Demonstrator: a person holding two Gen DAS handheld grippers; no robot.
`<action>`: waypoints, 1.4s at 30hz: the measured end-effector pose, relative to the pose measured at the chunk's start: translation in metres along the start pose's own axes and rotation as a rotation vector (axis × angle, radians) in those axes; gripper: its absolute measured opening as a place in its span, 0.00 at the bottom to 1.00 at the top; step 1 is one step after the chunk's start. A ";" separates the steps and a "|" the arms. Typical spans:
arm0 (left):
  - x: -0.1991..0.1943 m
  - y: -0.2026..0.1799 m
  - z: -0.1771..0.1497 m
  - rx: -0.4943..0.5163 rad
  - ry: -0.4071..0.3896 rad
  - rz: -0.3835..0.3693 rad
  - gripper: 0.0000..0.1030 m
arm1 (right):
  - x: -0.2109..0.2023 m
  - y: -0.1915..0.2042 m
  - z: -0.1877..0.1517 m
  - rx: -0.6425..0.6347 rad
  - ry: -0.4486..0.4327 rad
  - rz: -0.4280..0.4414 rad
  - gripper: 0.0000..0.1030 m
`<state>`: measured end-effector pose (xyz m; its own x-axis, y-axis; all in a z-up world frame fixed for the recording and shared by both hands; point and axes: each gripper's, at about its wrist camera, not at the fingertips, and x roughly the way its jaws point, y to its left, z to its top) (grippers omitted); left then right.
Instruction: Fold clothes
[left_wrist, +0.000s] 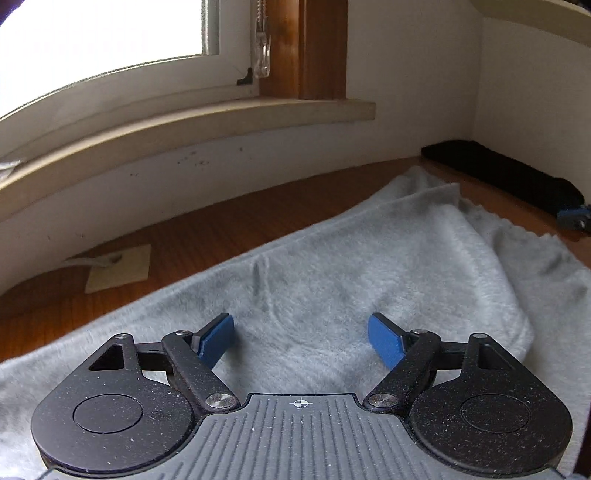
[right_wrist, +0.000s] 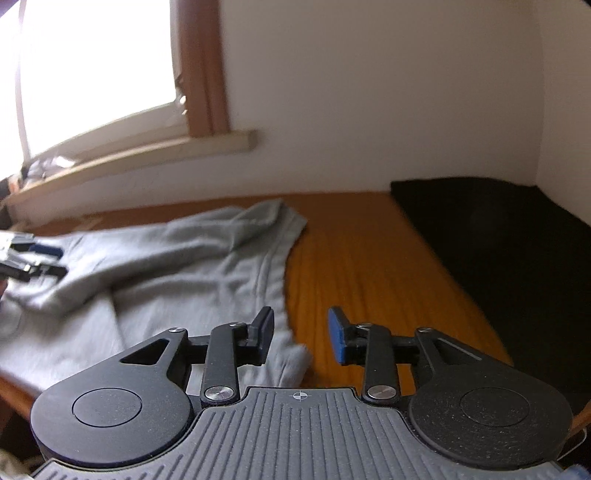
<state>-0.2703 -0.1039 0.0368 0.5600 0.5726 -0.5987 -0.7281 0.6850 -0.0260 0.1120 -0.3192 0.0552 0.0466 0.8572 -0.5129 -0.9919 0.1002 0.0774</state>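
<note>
Hand-held gripper (left_wrist: 301, 341) agape over grey garment (left_wrist: 332, 258).

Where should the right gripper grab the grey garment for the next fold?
Probably the near corner of the grey garment, where the cloth bunches up off the wooden table. The open right gripper is just above it; come down from the bare table side and pinch the edge.

Daylit from a blown-out white window pane (left_wrist: 99, 33) at upper left, soft shadows on the fluffy pale grey garment (left_wrist: 332, 266), strong fisheye bowing of the beige stone sill (left_wrist: 184, 122), right wrist view motion-blurred, left sharper.
</note>
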 end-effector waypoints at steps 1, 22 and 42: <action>0.004 -0.005 -0.001 0.008 0.003 -0.008 0.81 | -0.001 0.004 -0.003 -0.008 0.003 -0.001 0.33; 0.013 -0.017 0.000 0.029 0.013 -0.008 0.82 | -0.038 0.035 -0.030 -0.089 0.035 0.075 0.40; 0.013 -0.017 -0.001 0.026 0.013 -0.009 0.83 | -0.025 0.046 -0.039 -0.195 0.057 0.175 0.23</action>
<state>-0.2508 -0.1089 0.0286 0.5614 0.5605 -0.6089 -0.7124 0.7017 -0.0109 0.0607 -0.3563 0.0380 -0.1291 0.8224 -0.5541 -0.9885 -0.1510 0.0062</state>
